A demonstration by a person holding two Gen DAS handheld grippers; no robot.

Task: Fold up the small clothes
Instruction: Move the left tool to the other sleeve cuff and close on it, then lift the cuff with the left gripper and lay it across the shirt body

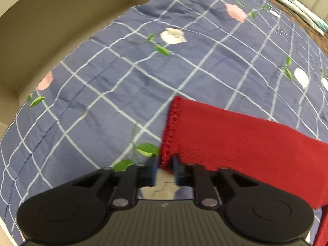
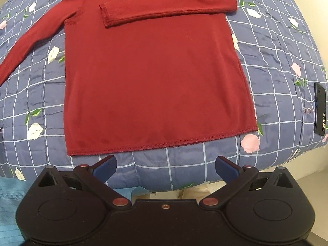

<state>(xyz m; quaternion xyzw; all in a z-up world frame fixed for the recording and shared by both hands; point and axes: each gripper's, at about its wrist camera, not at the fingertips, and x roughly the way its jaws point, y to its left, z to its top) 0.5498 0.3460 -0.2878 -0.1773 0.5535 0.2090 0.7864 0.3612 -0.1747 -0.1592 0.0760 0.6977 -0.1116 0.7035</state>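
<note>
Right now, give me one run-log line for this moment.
left gripper: shut on sleeve cuff | right gripper: open, near hem | red shirt: flat on quilt, one sleeve folded across chest

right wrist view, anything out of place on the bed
Yes: a black phone lies on the quilt near its right edge, apart from the red shirt. It has no part in folding. The shirt itself lies flat, one sleeve folded across the chest, the other still stretched out to the left.

partial letters "eno" on quilt (image 2: 287,110), nothing else legible
</note>
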